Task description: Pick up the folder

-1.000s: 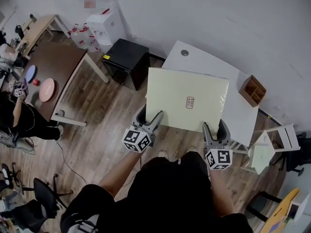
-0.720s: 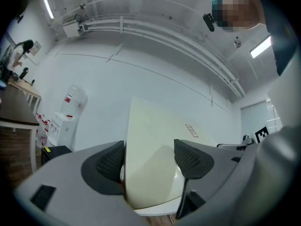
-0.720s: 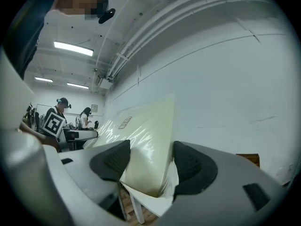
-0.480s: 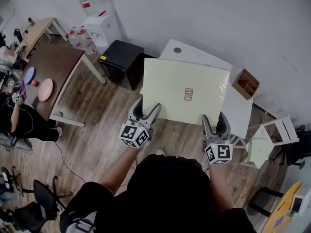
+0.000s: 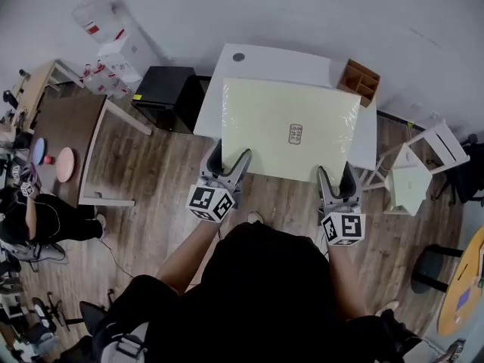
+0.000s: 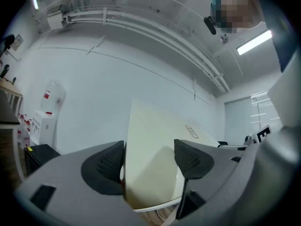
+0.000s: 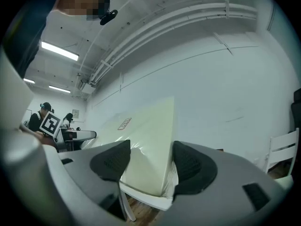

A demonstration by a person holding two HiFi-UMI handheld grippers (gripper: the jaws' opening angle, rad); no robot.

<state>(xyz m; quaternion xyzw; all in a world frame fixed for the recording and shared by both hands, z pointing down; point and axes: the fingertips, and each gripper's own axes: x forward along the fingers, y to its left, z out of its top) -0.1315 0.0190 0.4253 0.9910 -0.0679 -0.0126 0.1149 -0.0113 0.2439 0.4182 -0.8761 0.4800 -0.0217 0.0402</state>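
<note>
Together left gripper and right gripper pinch the near edge of the glossy pale-yellow folder

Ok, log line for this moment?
left gripper: grips folder | right gripper: grips folder | folder: over table

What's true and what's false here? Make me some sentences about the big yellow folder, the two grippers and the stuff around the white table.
1. The pale yellow flat folder has its near edge between the jaws of both the left gripper and the right gripper. True.
2. The folder's face is completely blank. False: a small rectangular label sits near its middle.
3. A brown wooden compartment box sits at the far right corner of the white table. True.
4. The black cabinet stands to the right of the table. False: it stands to its left.
</note>
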